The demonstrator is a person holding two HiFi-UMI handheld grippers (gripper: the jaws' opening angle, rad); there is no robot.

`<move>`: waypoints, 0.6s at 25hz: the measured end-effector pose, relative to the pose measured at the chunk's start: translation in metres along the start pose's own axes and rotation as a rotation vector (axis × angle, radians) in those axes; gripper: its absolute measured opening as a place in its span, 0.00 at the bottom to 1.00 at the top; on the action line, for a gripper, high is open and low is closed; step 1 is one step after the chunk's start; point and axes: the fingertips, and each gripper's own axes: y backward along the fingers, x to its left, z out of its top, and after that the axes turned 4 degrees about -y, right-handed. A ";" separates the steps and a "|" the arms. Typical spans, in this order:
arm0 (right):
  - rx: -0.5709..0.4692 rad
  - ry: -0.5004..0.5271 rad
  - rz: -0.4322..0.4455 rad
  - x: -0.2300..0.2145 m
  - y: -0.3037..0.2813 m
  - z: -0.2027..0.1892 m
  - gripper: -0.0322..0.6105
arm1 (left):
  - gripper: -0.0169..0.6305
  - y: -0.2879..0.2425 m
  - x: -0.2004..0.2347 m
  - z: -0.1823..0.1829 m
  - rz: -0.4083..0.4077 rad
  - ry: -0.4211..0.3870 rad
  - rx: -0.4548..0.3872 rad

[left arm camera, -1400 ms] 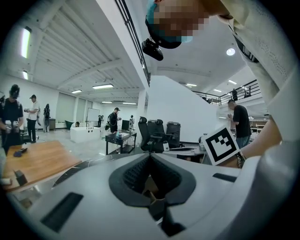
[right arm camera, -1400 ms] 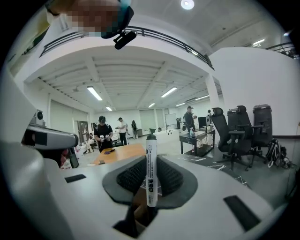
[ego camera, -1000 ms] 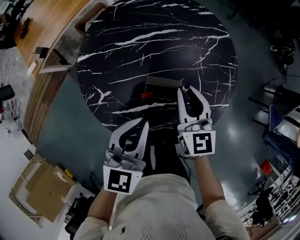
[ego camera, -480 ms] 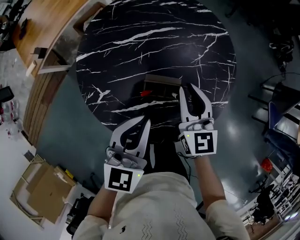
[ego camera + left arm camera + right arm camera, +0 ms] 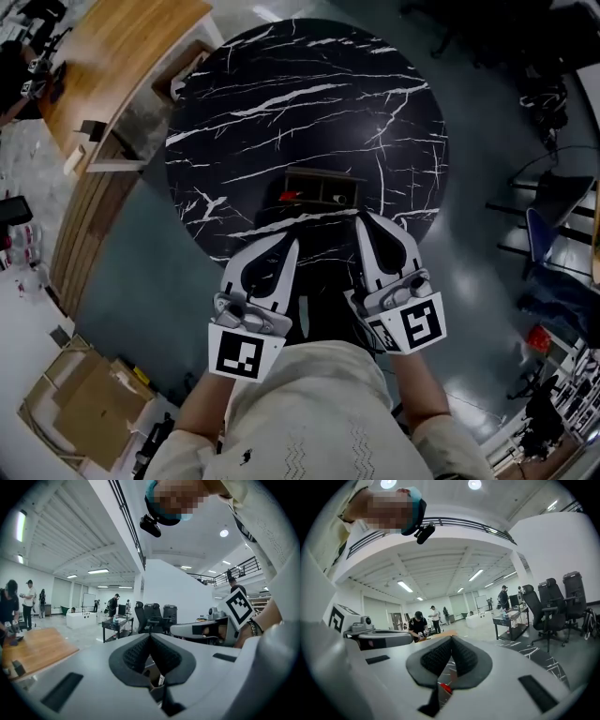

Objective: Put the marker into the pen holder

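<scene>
Red marker (image 5: 288, 197) lies ahead of left gripper (image 5: 287, 249).

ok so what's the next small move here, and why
Probably just lower both grippers to rest. The marker, red tip showing, sits at the left end of the pen holder, seemingly inside it, and the left gripper and right gripper are both shut on nothing, back at the near edge of the table.

Round black marble table (image 5: 281, 84), white veining. Dark pen holder (image 5: 323, 187) sits near the table's near edge, red marker (image 5: 289, 197) showing at its left end. Left gripper (image 5: 284, 246) and right gripper (image 5: 371, 221) hang side by side over that near edge, right tips just beside the holder.
</scene>
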 end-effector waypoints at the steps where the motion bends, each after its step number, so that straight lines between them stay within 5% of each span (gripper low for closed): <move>1: 0.003 0.007 0.009 0.007 0.005 0.001 0.07 | 0.04 0.003 0.000 0.005 0.002 0.001 -0.011; 10: 0.034 0.038 0.013 0.043 0.049 0.011 0.07 | 0.04 0.042 -0.011 0.019 0.024 0.030 -0.058; 14: 0.026 0.040 0.008 0.052 0.061 0.014 0.07 | 0.04 0.056 -0.026 0.013 -0.060 -0.165 0.019; 15: 0.024 0.040 0.008 0.054 0.063 0.015 0.07 | 0.04 0.059 -0.028 0.018 -0.044 -0.123 -0.008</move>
